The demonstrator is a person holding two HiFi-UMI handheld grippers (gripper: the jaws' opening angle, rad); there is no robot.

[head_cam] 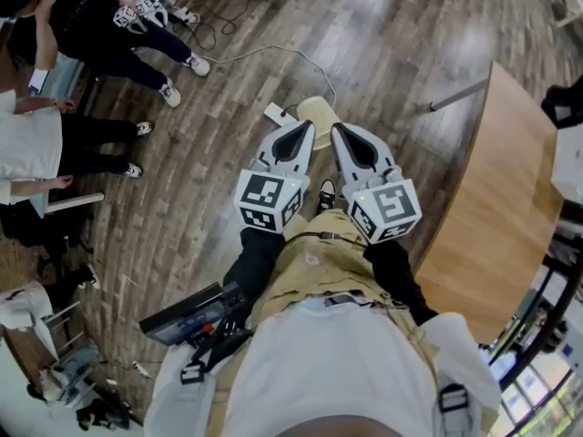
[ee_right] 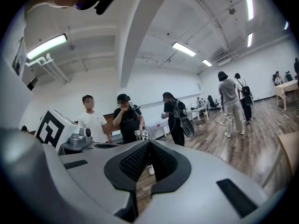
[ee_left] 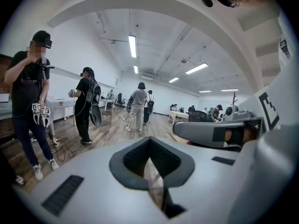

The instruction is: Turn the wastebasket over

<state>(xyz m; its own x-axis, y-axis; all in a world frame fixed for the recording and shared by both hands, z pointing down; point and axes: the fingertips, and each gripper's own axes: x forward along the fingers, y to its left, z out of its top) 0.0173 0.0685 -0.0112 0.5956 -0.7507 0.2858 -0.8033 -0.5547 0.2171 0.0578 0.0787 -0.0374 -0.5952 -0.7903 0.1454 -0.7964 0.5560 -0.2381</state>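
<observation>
Head view: the left gripper (head_cam: 301, 130) and the right gripper (head_cam: 341, 133) were held side by side above the wooden floor (head_cam: 392, 35), pointed away from the person. In the left gripper view and the right gripper view, both pairs of jaws were seen closed together with nothing gripped. The tan wastebasket (head_cam: 316, 115) was seen on the floor just beyond both tips, partly hidden by them, well left of the wooden table (head_cam: 496, 217). Which way up it stood could not be told.
</observation>
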